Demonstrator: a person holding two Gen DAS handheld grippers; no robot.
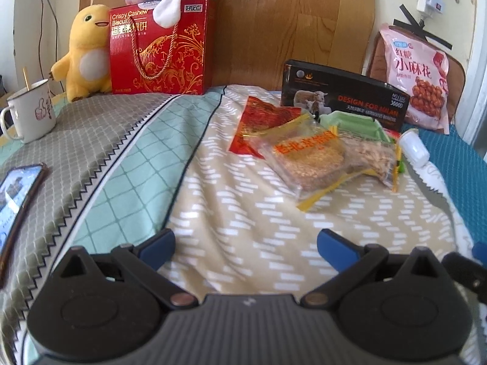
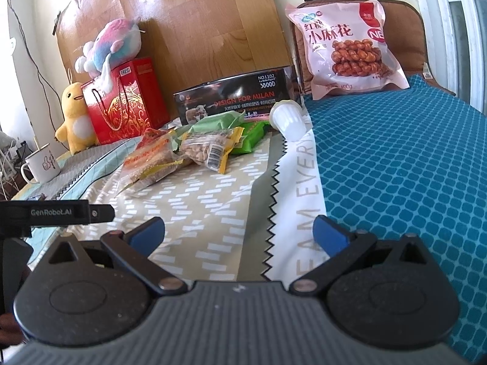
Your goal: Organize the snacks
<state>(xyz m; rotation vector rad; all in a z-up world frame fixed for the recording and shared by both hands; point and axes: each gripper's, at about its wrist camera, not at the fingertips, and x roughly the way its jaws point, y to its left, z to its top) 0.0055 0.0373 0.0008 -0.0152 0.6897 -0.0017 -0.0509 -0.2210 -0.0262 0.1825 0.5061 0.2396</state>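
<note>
A heap of snack packets lies on the patterned bedspread: a clear yellow-edged cake packet [image 1: 307, 161] [image 2: 149, 164], a red packet [image 1: 261, 118], a peanut packet [image 2: 207, 149] [image 1: 369, 152], green packets [image 2: 248, 135] [image 1: 356, 123] and a white jelly cup [image 2: 287, 118] [image 1: 414, 149]. Behind them stands a black box [image 1: 344, 95] [image 2: 234, 97]. A pink twist-snack bag [image 1: 418, 79] [image 2: 344, 48] leans at the back right. My left gripper [image 1: 245, 243] hangs open and empty, short of the heap. My right gripper [image 2: 239, 232] is open and empty too, well before the heap.
A red biscuit gift box [image 1: 158, 48] [image 2: 124, 100] stands at the back left with a pastel plush [image 2: 112, 45] on top and a yellow plush [image 1: 83, 51] beside it. A white mug [image 1: 29, 111] [image 2: 42, 162] and a phone [image 1: 16, 197] lie left. A teal mat [image 2: 395, 167] covers the right.
</note>
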